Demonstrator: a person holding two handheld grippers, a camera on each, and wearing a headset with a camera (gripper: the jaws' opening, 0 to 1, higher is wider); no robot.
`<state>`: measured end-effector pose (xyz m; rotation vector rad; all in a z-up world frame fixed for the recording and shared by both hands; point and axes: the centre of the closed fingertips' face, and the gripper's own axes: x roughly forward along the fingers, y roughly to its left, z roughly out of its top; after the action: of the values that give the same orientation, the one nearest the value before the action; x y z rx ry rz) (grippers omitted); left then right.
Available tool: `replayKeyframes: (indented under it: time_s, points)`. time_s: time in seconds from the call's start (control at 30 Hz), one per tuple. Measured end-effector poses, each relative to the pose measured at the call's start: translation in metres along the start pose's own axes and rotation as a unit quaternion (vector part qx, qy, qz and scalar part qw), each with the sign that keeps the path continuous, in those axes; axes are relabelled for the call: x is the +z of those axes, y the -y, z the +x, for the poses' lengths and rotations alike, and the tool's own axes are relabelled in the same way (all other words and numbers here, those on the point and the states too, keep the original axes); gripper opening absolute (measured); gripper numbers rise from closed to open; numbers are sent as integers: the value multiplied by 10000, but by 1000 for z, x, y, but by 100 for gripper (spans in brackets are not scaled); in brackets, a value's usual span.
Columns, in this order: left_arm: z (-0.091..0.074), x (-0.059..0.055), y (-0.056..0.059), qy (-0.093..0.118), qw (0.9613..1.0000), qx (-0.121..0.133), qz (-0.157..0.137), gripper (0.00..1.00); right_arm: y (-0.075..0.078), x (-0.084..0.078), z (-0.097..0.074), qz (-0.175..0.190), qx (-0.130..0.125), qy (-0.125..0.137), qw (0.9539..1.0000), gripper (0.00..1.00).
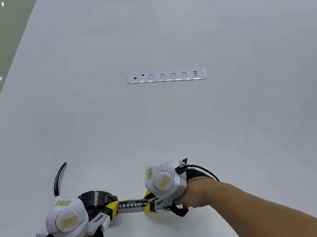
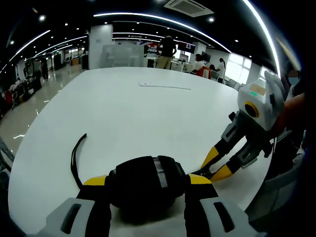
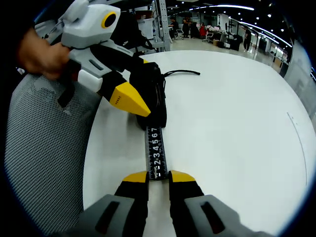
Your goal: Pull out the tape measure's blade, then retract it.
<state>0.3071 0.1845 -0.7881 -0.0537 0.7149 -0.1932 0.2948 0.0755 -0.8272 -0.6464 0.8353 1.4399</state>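
Ok so this looks like the pull-out half of the job, and only just begun. The tape measure (image 1: 96, 200) sits on the white table (image 1: 205, 124) near the front edge, down at the lower left of the head view, with its black wrist strap (image 1: 59, 178) trailing off behind it. The left gripper (image 2: 147, 181) has its yellow-tipped jaws clamped on either side of the black case, pinning it in place. The right gripper (image 3: 158, 177) has its jaws pressed together on the end of the blade (image 3: 155, 148), right by the tip, and you can read only a few numbers between the jaws and the case, so just a short bit of blade is out. The two grippers are close together.

My guess for the next move: slide the right gripper straight away from the case, low and in line with the blade so it doesn't kink, while the left holds the case firm. Plenty of bare table out that way, and the power strip (image 1: 166, 76) is well apart from it all. Retracting comes after that, ideally eased back rather than let snap.
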Motion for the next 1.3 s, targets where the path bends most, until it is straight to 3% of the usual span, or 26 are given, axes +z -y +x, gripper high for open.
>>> replayKeyframes:
  time_s: [0.9, 1.3]
  points:
    - [-1, 1, 0, 2, 10000, 4, -27, 56, -2, 25, 16, 180, 29, 155, 9997, 14]
    - [-1, 1, 0, 11, 10000, -2, -45, 56, -4, 35, 25, 62, 61, 188, 9998, 14]
